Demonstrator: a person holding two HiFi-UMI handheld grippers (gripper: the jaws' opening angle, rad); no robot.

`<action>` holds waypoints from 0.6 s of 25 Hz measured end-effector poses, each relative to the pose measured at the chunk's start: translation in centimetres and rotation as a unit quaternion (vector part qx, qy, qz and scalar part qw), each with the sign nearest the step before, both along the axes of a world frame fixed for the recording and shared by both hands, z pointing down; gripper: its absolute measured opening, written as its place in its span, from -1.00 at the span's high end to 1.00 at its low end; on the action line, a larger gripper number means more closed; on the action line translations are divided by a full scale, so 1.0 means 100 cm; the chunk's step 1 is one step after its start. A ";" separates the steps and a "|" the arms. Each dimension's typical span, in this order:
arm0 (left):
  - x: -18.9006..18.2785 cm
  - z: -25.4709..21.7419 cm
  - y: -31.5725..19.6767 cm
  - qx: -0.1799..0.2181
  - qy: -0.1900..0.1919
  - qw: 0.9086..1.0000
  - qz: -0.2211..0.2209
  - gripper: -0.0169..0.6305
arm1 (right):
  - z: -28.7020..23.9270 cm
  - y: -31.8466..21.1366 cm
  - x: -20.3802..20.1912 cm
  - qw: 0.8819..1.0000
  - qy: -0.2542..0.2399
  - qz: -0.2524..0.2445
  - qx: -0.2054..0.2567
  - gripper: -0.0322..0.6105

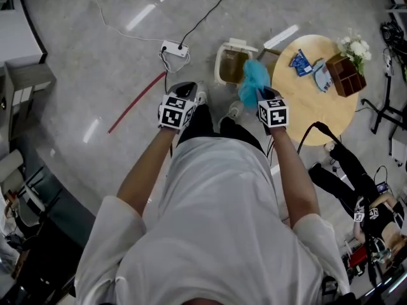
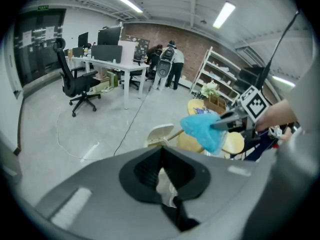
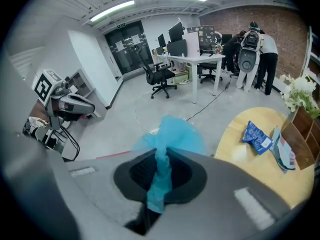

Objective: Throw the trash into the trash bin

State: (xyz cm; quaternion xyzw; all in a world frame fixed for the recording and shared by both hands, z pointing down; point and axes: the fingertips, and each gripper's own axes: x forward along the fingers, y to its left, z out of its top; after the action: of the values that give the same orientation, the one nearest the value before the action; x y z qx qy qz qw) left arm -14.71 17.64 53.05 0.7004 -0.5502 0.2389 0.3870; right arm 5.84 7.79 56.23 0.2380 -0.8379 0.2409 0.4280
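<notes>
Your right gripper (image 3: 161, 171): clamps blue bag (image 3: 172, 136)
Your left gripper (image 2: 162, 166): pinches white paper scrap (image 2: 166, 186)
Floor (image 1: 82, 56): grey concrete, trash bin (image 1: 221, 65) just ahead

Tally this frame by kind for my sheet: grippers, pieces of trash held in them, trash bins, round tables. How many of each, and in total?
Grippers: 2 (left gripper, right gripper)
Held trash: 2 (white crumpled piece, blue crumpled piece)
Trash bin: 1
Round table: 1
Total: 6
</notes>
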 end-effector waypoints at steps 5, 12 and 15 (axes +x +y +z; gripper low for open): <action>-0.004 0.004 -0.002 0.000 0.000 1.000 -0.001 0.93 | 0.008 0.002 -0.005 1.000 0.001 -0.003 -0.005 0.89; -0.010 0.014 -0.007 -0.005 0.004 1.000 -0.002 0.93 | 0.019 0.001 -0.013 1.000 0.008 -0.006 -0.015 0.88; -0.011 0.022 -0.009 -0.010 0.007 1.000 0.001 0.94 | 0.025 -0.001 -0.017 1.000 0.011 -0.007 -0.020 0.89</action>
State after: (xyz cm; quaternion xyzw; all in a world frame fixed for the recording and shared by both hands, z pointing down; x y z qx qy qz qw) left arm -15.77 16.74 55.20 0.6983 -0.5447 0.2400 0.3975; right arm 4.11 7.66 58.73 0.2263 -0.8302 0.2517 0.4430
